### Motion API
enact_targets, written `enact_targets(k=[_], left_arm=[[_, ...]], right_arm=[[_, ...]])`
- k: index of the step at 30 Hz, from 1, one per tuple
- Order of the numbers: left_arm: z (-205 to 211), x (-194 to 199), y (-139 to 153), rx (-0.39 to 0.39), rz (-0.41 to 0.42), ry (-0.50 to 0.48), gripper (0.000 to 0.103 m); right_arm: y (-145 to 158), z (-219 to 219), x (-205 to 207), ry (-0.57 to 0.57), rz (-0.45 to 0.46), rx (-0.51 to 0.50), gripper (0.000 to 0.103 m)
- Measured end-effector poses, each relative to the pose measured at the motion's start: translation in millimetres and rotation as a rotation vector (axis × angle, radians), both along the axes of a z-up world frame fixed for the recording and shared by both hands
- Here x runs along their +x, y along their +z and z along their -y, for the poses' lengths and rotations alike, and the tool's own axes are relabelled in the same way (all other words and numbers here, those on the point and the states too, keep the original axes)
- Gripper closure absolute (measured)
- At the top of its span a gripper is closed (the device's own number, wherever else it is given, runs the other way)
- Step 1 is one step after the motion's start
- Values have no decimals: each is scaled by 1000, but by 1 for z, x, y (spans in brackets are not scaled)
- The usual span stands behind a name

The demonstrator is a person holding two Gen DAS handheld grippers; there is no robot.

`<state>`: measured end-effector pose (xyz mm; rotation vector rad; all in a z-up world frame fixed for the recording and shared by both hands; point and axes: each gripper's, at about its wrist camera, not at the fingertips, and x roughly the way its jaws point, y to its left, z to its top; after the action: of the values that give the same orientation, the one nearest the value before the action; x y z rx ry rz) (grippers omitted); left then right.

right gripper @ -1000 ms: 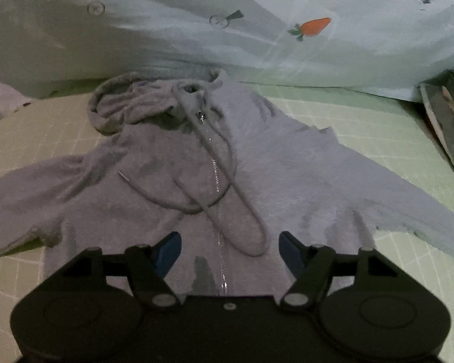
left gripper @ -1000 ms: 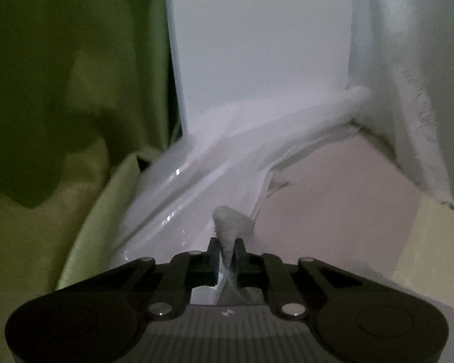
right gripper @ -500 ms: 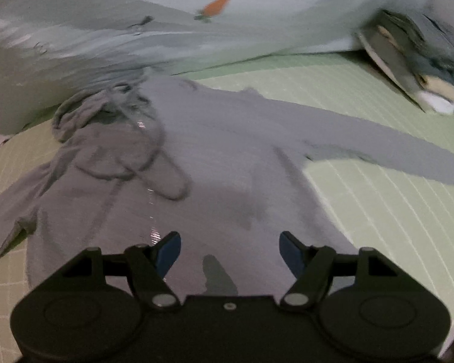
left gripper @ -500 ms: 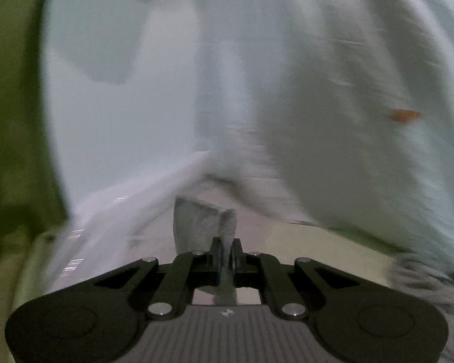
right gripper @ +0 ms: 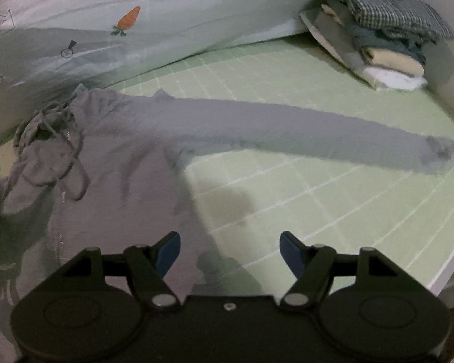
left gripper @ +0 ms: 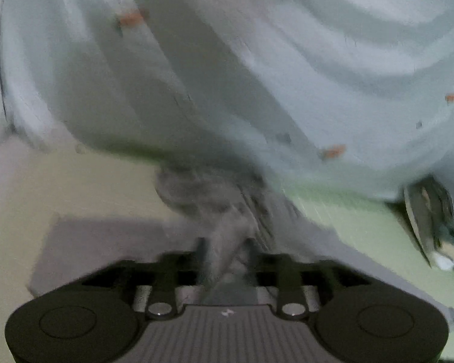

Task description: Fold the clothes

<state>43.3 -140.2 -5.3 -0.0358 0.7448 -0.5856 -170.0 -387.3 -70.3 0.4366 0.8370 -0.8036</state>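
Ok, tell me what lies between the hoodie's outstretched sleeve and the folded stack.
Nothing: in the right wrist view only bare green checked sheet separates the sleeve from the stack.

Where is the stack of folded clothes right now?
In the right wrist view, the stack of folded clothes sits at the upper right on the green grid sheet, beyond the grey hoodie's outstretched sleeve, beside the carrot-print blanket.
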Motion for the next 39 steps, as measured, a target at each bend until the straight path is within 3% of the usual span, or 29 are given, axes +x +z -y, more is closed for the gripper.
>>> enact_targets(k=[1, 3, 4, 5, 7, 13, 24, 29, 32, 34, 35, 36, 38, 39], left_arm=[[6, -6, -7, 28, -22, -1, 30], [10, -15, -17, 97, -42, 13, 29], [8, -19, -21, 135, -48, 29, 23], [2, -21, -25, 161, -55, 57, 17], [-12, -23, -30, 192, -76, 129, 16], [-53, -2, -43, 239, -130, 226, 16], [-107, 40, -47, 260, -93, 160, 12], [-119, 62, -47, 239, -95, 155, 12], [-122, 68, -44, 220, -89, 155, 12], [-122, 70, -43, 212, -88, 154, 12], [-122, 70, -43, 210, -86, 157, 11], [-122, 70, -44, 205, -85, 164, 11], [-121, 70, -44, 196, -88, 179, 12], [-120, 68, -43, 193, -90, 189, 12]], right_arm=[[1, 6, -2, 10, -1, -6, 25], [-1, 16, -5, 25, -1, -7, 21], [-3, 19, -6, 32, 1, -4, 18], [-5, 20, -6, 41, 8, 3, 11], [-10, 17, -5, 63, 25, 12, 0], [-11, -10, 25, 132, 75, -7, 0], [-28, -97, 123, 320, 64, -29, 1], [-37, -122, 158, 410, 49, 5, 32], [-48, -127, 170, 427, 6, 52, 47], [-50, -129, 174, 437, -12, 51, 48], [-50, -131, 176, 460, -26, 42, 55], [-49, -133, 179, 483, -40, 32, 62], [-46, -135, 182, 511, -57, 14, 94], [-44, -135, 182, 522, -59, 7, 99]])
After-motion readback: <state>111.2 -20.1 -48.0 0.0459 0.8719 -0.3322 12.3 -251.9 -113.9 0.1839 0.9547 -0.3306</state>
